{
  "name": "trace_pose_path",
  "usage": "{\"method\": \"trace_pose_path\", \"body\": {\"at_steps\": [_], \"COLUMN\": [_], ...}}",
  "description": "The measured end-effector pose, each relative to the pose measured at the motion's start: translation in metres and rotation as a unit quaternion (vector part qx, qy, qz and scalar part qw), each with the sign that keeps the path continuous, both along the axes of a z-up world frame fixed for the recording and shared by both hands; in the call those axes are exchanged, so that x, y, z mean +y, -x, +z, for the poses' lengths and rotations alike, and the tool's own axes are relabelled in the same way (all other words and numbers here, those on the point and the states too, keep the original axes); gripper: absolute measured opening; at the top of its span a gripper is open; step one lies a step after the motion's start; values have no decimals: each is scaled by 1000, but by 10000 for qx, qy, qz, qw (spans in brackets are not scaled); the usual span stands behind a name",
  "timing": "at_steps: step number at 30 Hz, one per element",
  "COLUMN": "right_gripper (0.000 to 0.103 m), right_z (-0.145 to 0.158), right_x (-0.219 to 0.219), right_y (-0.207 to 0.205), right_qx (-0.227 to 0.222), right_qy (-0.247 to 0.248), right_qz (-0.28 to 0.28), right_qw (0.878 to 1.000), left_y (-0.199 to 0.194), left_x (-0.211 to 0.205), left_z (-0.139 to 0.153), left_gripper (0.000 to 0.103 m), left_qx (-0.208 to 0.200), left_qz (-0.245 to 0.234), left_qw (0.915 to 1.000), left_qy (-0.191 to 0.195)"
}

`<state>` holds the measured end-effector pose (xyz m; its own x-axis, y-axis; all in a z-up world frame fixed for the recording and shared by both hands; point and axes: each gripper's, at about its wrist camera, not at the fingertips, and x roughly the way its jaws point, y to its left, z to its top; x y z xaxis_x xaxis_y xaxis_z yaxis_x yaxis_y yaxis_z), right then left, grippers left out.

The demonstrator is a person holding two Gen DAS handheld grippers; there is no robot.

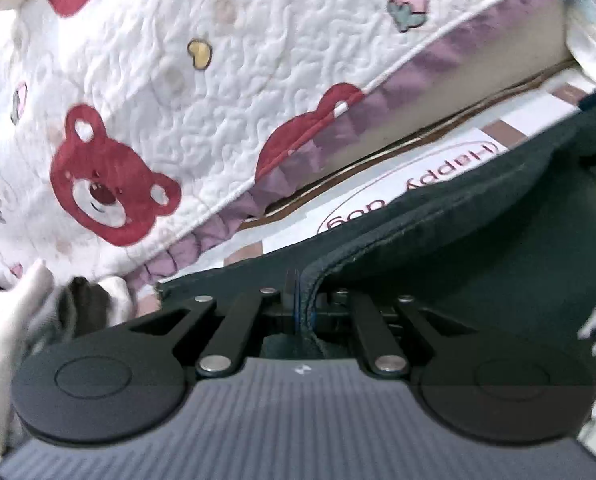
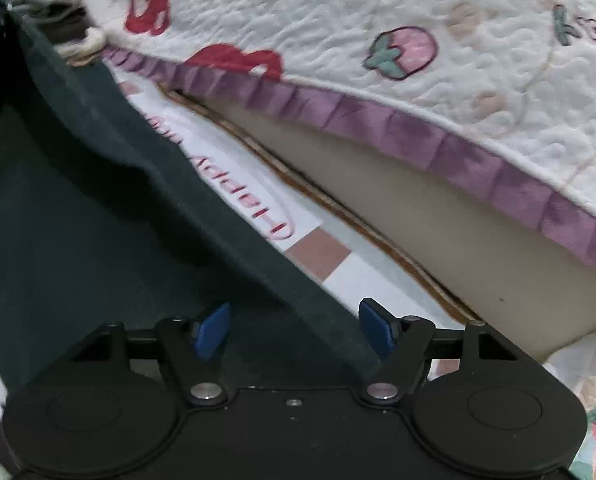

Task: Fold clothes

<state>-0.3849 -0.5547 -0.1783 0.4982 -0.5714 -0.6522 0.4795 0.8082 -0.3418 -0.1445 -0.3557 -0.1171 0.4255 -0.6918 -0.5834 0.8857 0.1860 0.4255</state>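
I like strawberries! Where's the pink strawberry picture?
In the right wrist view, the pink strawberry sits upper right on the white quilt, just above its purple ruffle trim.

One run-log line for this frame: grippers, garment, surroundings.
left gripper: shut on dark green fabric garment hem | right gripper: open, garment edge between fingers | white quilted bear-print blanket beside

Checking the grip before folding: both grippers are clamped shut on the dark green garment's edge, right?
Not quite. Only the left gripper is shut on the dark green garment; the right wrist view shows the right gripper open, its blue pads apart.
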Motion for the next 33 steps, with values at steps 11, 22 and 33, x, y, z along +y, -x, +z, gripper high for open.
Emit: {"method": "trace_pose_path", "body": {"at_steps": [11, 22, 33], "right_gripper": [84, 7, 18], "right_z": [-7, 16, -19], "right_x": [-9, -22, -47], "right_y": [-2, 16, 14], "right_qx": [-514, -2072, -1405], "right_qy": [-837, -996, -1445], "right_qz": [161, -603, -1173], "right_qw": [9950, 9714, 9724], "left_y": [6, -18, -54], "left_x": [25, -49, -136], "left_z": [1, 41, -51], "left_gripper": [5, 4, 5], "left_qx": [133, -117, 53], "left_qz": [-52, -777, -469], "left_qw": [9998, 9963, 9897], "left_qy": [145, -347, -1349]}}
